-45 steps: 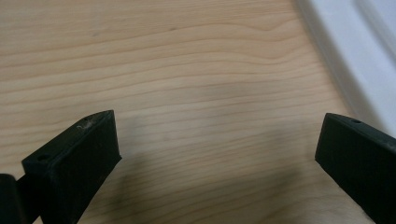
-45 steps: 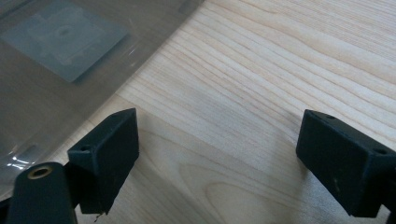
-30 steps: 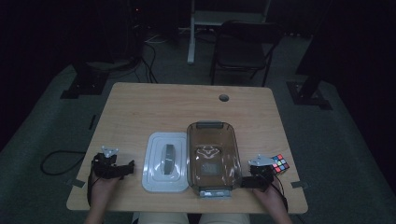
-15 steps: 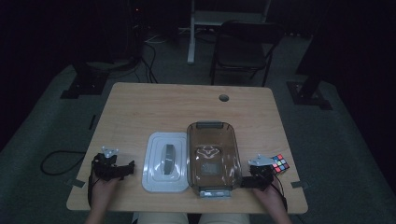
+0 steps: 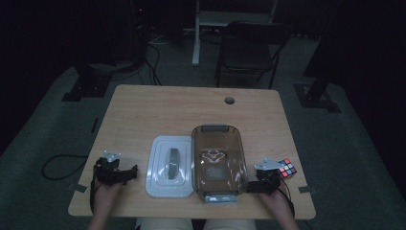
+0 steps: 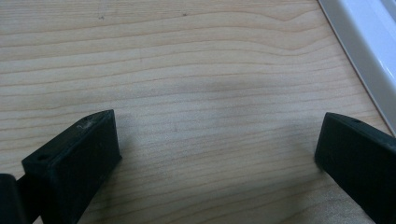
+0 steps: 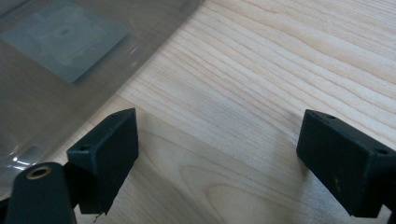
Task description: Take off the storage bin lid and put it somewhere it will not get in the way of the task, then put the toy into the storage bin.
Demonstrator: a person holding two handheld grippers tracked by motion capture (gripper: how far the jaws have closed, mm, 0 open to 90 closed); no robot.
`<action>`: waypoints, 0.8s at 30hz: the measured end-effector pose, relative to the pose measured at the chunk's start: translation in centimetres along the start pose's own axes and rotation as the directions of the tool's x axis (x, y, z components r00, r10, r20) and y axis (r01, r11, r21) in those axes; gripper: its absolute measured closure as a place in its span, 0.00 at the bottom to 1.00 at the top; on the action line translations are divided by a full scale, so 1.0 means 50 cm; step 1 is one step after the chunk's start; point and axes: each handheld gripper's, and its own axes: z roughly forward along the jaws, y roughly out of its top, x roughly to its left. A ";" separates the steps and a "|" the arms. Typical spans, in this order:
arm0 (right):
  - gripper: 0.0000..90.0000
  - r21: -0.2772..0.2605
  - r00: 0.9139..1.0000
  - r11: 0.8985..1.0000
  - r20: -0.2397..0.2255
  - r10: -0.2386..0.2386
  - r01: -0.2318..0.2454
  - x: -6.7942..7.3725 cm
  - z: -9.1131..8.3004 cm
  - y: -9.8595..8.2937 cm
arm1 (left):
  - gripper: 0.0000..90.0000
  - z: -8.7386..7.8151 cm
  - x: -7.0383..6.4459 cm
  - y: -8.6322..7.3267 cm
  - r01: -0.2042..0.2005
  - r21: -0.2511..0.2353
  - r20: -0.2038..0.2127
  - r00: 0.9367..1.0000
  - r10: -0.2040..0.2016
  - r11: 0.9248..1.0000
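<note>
A clear brownish plastic box (image 5: 219, 160) stands near the table's front edge, its wall (image 7: 56, 60) at the upper left of the right gripper view. A white lid (image 5: 168, 165) with a grey handle lies flat just left of the box; its rim (image 6: 364, 51) crosses the top right corner of the left gripper view. A colourful puzzle cube (image 5: 286, 168) sits right of the box. My left gripper (image 5: 128, 171) rests at the front left, open over bare wood (image 6: 215, 140). My right gripper (image 5: 253, 184) rests beside the box's right side, open and holding nothing (image 7: 219, 144).
The wooden table (image 5: 191, 110) has a round cable hole (image 5: 229, 100) near its far edge. A dark chair (image 5: 249, 48) and stand legs are on the floor beyond the table. A cable (image 5: 60, 165) loops on the floor at the left.
</note>
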 end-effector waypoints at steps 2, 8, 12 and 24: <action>0.14 0.000 1.000 1.000 -0.001 -0.001 0.001 0.000 0.000 0.000 | 0.01 0.000 0.000 0.000 0.000 0.000 0.000 1.000 0.000 1.000; 0.14 -0.001 1.000 1.000 0.000 0.001 -0.001 0.000 0.000 0.000 | 0.01 0.000 0.000 0.000 0.000 0.000 0.000 1.000 0.000 1.000; 0.16 0.030 1.000 1.000 0.008 0.000 0.000 0.006 -0.006 0.003 | 0.01 -0.001 0.000 0.000 0.000 0.000 0.000 1.000 0.000 1.000; 0.17 -0.014 1.000 1.000 0.025 -0.014 0.015 0.010 -0.056 0.019 | 0.01 -0.001 0.000 0.000 0.000 0.000 0.000 1.000 0.000 1.000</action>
